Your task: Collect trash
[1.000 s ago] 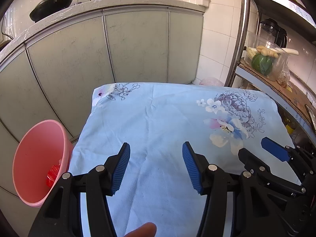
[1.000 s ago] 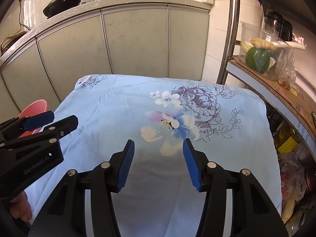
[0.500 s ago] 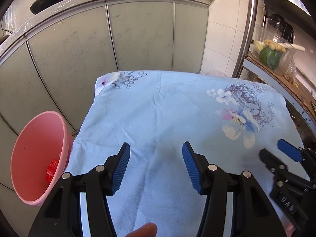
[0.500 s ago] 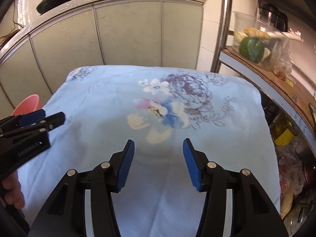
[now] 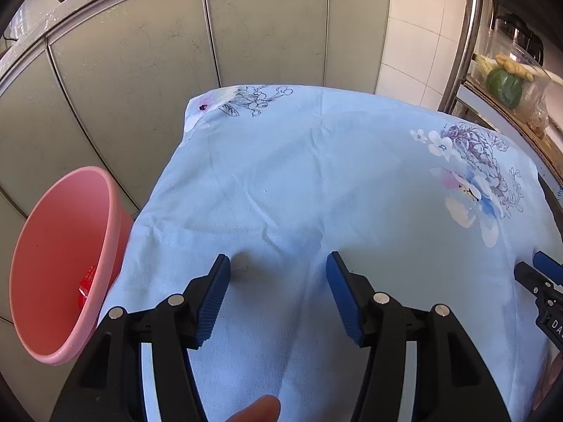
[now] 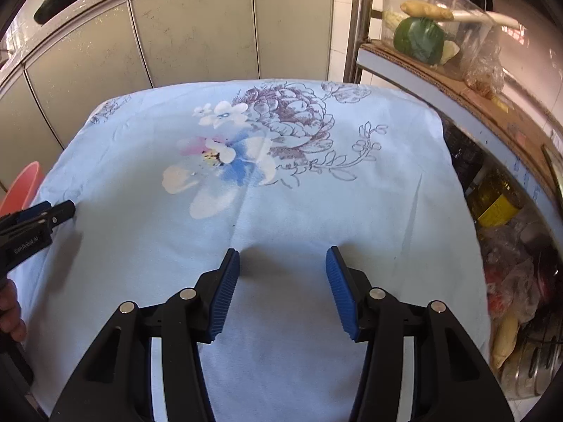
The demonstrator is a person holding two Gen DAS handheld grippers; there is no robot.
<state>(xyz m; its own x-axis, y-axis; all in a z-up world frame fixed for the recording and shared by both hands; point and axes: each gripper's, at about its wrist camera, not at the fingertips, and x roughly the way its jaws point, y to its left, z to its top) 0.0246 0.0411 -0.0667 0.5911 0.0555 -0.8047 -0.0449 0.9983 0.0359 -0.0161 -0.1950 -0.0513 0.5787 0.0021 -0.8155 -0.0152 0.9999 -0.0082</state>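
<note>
Both tongs had come lower and nearer the blue flowered cloth (image 5: 316, 183) covering the worktop since a second before. The left tongs (image 5: 278, 274) stood spread over the cloth, nothing between the jaws. The right tongs (image 6: 282, 269) were likewise spread and empty, beside them. A pink bin (image 5: 52, 263) stood at the worktop's left edge, a red piece of trash (image 5: 86, 286) lying inside it.

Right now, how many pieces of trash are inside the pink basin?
1 that shows: a red piece of trash low inside the pink basin, which sits left of the blue floral cloth. The rim may hide more.
</note>
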